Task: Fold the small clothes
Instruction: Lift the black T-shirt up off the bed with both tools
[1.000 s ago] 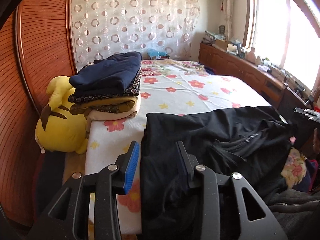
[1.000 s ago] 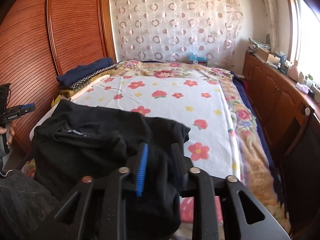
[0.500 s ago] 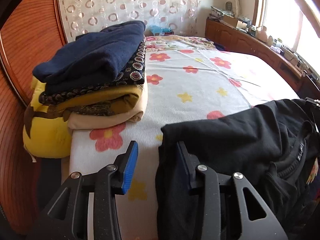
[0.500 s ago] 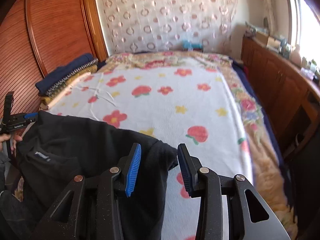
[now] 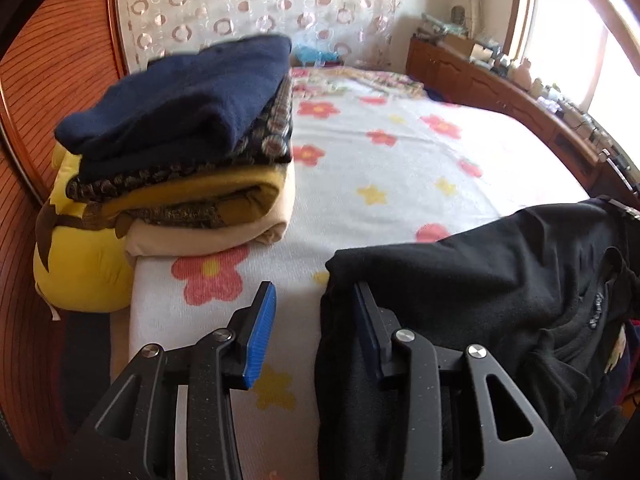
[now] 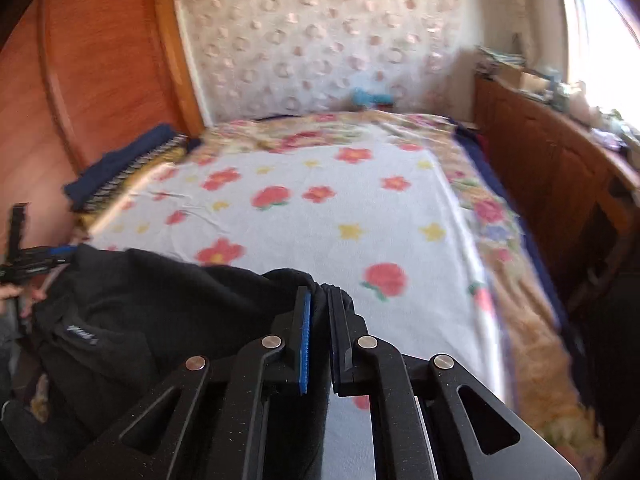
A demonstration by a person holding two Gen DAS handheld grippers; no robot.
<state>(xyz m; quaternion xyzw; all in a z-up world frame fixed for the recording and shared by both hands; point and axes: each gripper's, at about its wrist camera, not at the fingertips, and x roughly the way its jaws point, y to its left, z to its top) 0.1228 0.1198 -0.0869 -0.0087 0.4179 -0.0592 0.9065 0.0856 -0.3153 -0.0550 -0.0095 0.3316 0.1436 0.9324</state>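
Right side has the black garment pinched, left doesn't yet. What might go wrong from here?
1. The left gripper stands open beside the black garment, cloth draped over one finger only; closing now may miss it.
2. The right gripper has just closed on a bunched edge, so layers may slip.
3. The folded stack is close; it might get knocked.

right gripper (image 6: 318, 312) fingers pinching black garment (image 6: 160, 312), seemingly a corner

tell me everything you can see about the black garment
The black garment looks like soft, matte fleece, crumpled and unfolded, with a small pale label near its collar. It lies across the near end of the flowered bedsheet, partly hanging off. The right gripper has just closed on one corner; the left gripper stands open, one finger against its other edge.
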